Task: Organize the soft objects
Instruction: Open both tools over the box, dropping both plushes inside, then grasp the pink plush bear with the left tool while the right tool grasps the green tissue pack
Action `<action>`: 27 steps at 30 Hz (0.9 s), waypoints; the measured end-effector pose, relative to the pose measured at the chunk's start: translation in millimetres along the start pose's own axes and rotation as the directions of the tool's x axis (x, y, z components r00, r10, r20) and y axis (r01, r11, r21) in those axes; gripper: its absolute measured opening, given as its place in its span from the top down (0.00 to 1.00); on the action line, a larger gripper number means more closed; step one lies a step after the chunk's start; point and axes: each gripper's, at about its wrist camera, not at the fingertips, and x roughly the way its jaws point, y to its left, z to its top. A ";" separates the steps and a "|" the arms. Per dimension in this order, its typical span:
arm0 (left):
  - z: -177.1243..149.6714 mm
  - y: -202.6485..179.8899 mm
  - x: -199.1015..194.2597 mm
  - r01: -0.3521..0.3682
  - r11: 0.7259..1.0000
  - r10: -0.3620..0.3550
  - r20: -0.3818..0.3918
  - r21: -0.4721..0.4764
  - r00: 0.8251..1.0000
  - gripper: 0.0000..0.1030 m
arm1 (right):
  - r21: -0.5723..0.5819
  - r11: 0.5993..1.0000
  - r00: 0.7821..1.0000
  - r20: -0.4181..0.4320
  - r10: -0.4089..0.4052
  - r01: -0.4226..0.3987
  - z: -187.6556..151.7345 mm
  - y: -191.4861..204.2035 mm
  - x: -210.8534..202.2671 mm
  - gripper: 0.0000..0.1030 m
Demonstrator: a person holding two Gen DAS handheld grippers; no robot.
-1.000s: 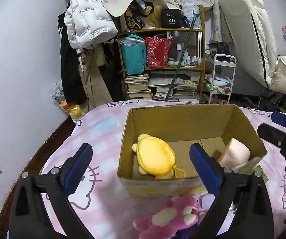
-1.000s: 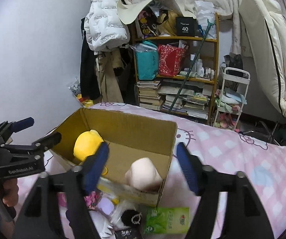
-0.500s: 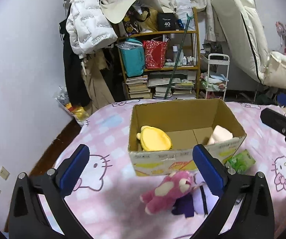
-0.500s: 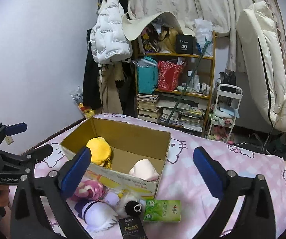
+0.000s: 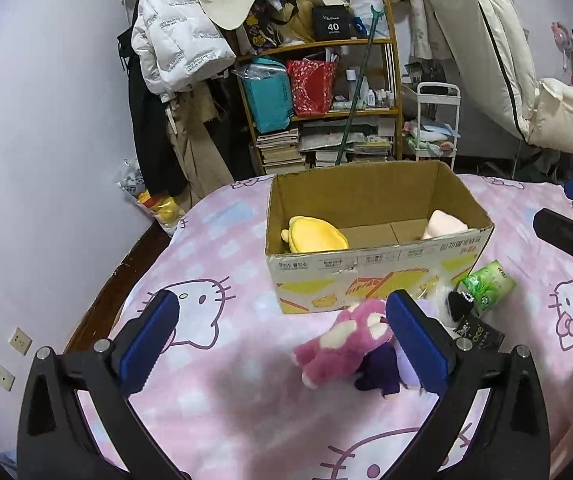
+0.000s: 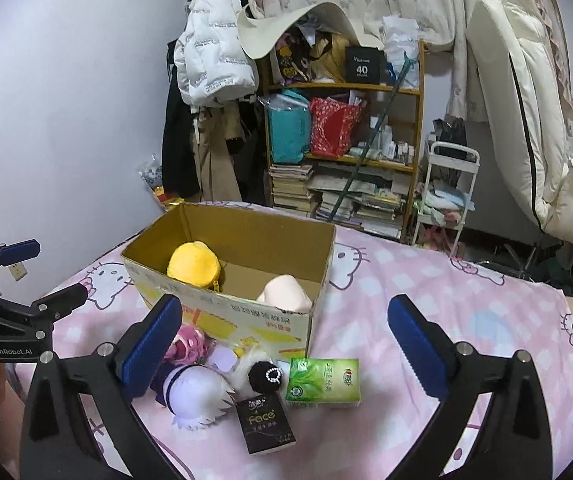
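Through my left wrist camera, my left gripper (image 5: 282, 338) hangs above the pink Hello Kitty bedsheet (image 5: 206, 264) with its blue pads spread wide and nothing between them. An open cardboard box (image 5: 370, 276) sits ahead; inside it a yellow plush (image 5: 316, 236) lies at the left end and a peach plush (image 5: 444, 224) at the right, so I judge the box is the collecting place. Just in front of the box lies a pink plush toy (image 5: 342, 344), touching a dark purple plush (image 5: 378, 372), low and right of centre, near my right-hand pad. Through my right wrist camera, my right gripper (image 6: 284, 348) is also wide and empty. Between its pads, against the box front, lie a lavender-haired plush (image 6: 200, 394), a white fluffy toy with a black pompom (image 6: 264, 376), a green tissue pack (image 6: 324, 382) and a black Face packet (image 6: 264, 422). These loose items sit nearer the left pad, below the gripper.
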 end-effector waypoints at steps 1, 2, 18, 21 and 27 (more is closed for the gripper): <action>-0.8 -0.1 3.7 0.005 1.000 -0.005 -0.008 0.000 1.000 0.01 | 0.003 1.000 1.000 -0.005 -0.002 0.002 -2.4 -0.5 1.4 0.00; -0.9 -0.5 6.3 0.008 1.000 -0.008 -0.013 -0.001 1.000 0.01 | 0.007 1.000 1.000 -0.009 -0.003 0.003 -3.5 -1.6 3.0 0.00; -3.5 -17.3 66.6 0.043 0.999 -0.039 -0.138 0.027 0.990 0.01 | 0.104 0.992 0.982 -0.185 -0.045 0.065 -21.2 -27.8 58.2 0.00; -6.5 -21.8 78.2 0.053 0.998 -0.048 -0.166 0.023 0.985 0.01 | 0.165 0.984 0.973 -0.231 -0.027 0.066 -28.9 -39.4 70.5 0.00; -11.6 -30.4 100.5 0.100 0.995 -0.093 -0.226 0.020 0.970 0.01 | 0.212 0.973 0.947 -0.322 -0.022 0.095 -41.9 -54.2 95.5 0.00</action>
